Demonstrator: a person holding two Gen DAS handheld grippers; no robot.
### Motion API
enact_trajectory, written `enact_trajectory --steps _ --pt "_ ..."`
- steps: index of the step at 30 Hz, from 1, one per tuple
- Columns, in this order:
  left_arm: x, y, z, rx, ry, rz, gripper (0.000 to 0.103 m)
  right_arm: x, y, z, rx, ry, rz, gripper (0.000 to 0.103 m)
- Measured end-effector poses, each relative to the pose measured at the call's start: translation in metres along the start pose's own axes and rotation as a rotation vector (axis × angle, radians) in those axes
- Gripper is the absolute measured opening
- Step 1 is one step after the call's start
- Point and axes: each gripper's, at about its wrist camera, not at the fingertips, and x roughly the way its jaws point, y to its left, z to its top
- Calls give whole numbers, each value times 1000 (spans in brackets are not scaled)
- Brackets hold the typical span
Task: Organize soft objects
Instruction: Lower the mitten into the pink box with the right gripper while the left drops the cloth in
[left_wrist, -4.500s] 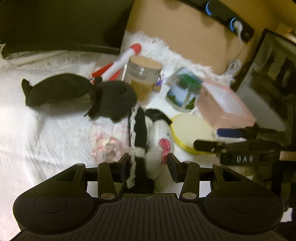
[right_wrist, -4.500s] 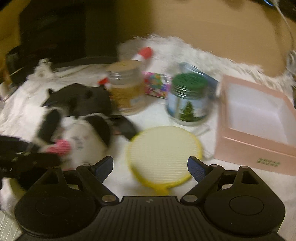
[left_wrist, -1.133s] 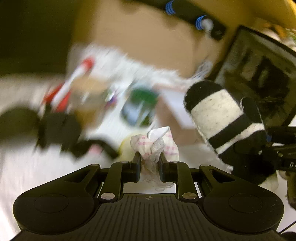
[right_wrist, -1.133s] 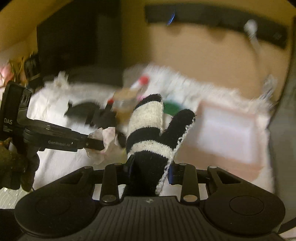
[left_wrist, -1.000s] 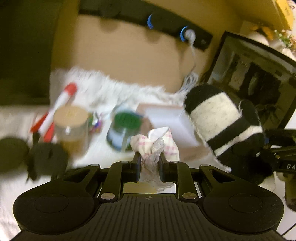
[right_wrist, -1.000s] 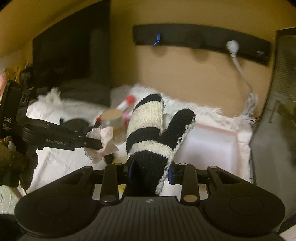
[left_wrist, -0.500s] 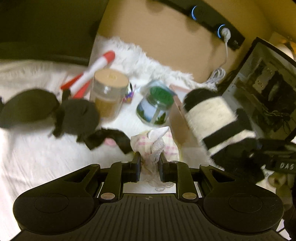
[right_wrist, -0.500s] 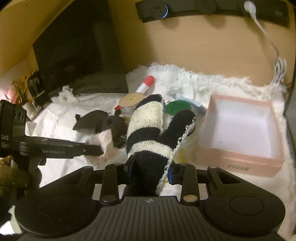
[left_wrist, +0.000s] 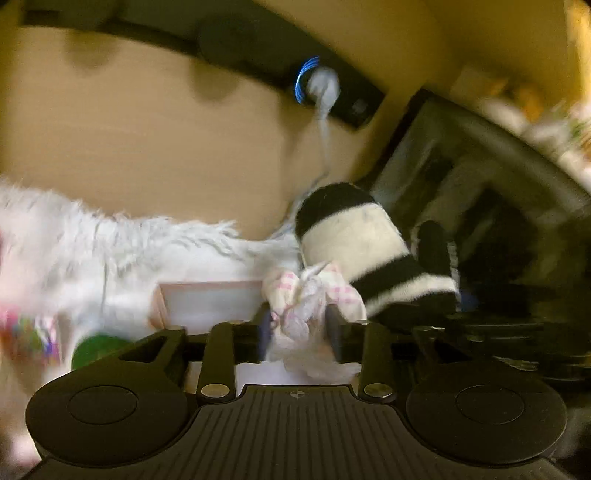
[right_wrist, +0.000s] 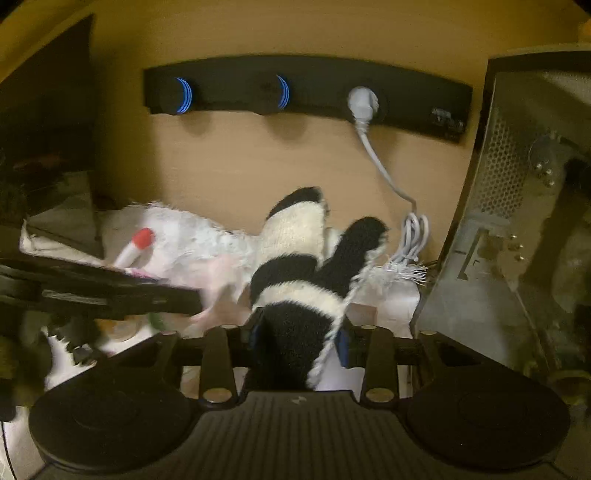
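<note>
Right wrist: power strip (right_wrist: 306, 92) print unreadable.

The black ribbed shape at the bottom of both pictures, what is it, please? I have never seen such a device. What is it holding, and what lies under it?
It is the body of a hand-held gripper; a person carries one in each hand, and a camera on each looks forward along its two fingers. The left gripper has a pink checked cloth between its fingers, the right gripper a black and white striped mitten. Both have just been opening, over a pink box on a white furry cover. Behind is a black socket strip.
</note>
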Motion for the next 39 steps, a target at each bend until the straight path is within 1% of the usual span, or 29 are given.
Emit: enact_trajectory --steps 1,3,4,5,6,7,9,10,11,12,13,15,18,20,21,23,24,25,26,27,28,29,30,32,34,37,39 --pt "19 -1 6 21 0 17 37 9 -5 1 18 21 -30 53" --pt "59 -1 11 66 74 119 37 12 -15 -5 43 42 -67 56" --pt "74 2 10 58 100 136 37 7 -18 -12 57 38 -73 58" --pt "80 6 8 27 99 120 37 1 -20 -22 66 26 -71 61" --pt "85 9 4 0 90 123 37 -6 -20 -32 66 17 -67 70" --pt "87 9 1 2 81 146 37 -11 -18 -44 62 13 -69 73" --pt "85 14 -5 -22 43 156 37 -20 -13 -71 47 27 -73 73" --pt "81 14 -8 -5 13 209 37 -22 -10 -82 41 42 -67 73" --pt "77 16 -10 14 -7 221 37 -20 -6 -95 41 60 -56 73" --pt "71 20 -11 1 -6 187 37 -18 -1 -103 45 74 -47 73" --pt "63 28 -16 -42 3 152 37 -15 3 -112 54 90 -34 73" --pt "39 36 -26 -78 -14 150 37 -8 10 -127 82 120 -2 73" --pt "-16 51 -46 -97 -87 180 37 -2 20 -146 105 135 31 73" --pt "-61 71 -63 -155 -127 240 37 3 23 -152 117 129 27 73" --pt "-82 82 -71 -191 -141 275 37 3 23 -151 123 110 7 73" --pt "-126 109 -90 -273 -159 364 37 -1 19 -140 118 26 -48 67" --pt "-146 121 -98 -310 -162 409 37 1 15 -132 110 0 -83 57" --pt "-165 133 -107 -347 -166 459 37 6 10 -122 107 -10 -123 50" --pt "-185 145 -118 -388 -176 512 37 16 4 -111 111 2 -157 48" --pt "-202 153 -127 -419 -188 545 37 31 -4 -100 125 29 -185 40" --pt "-216 160 -135 -447 -199 570 37 45 -12 -93 138 61 -201 27" --pt "-227 165 -143 -468 -206 589 37 65 -20 -86 156 123 -211 21" --pt "-235 168 -150 -482 -210 599 37 79 -25 -84 173 166 -204 14" --pt "-243 169 -159 -498 -209 590 37 107 -31 -78 208 225 -179 12" --pt "-241 166 -164 -484 -182 564 37 126 -28 -74 204 263 -159 12" --pt "-225 158 -166 -416 -106 533 37 147 -23 -79 202 320 -140 12" --pt "-210 150 -165 -350 -49 515 37 150 -20 -83 200 338 -138 13"
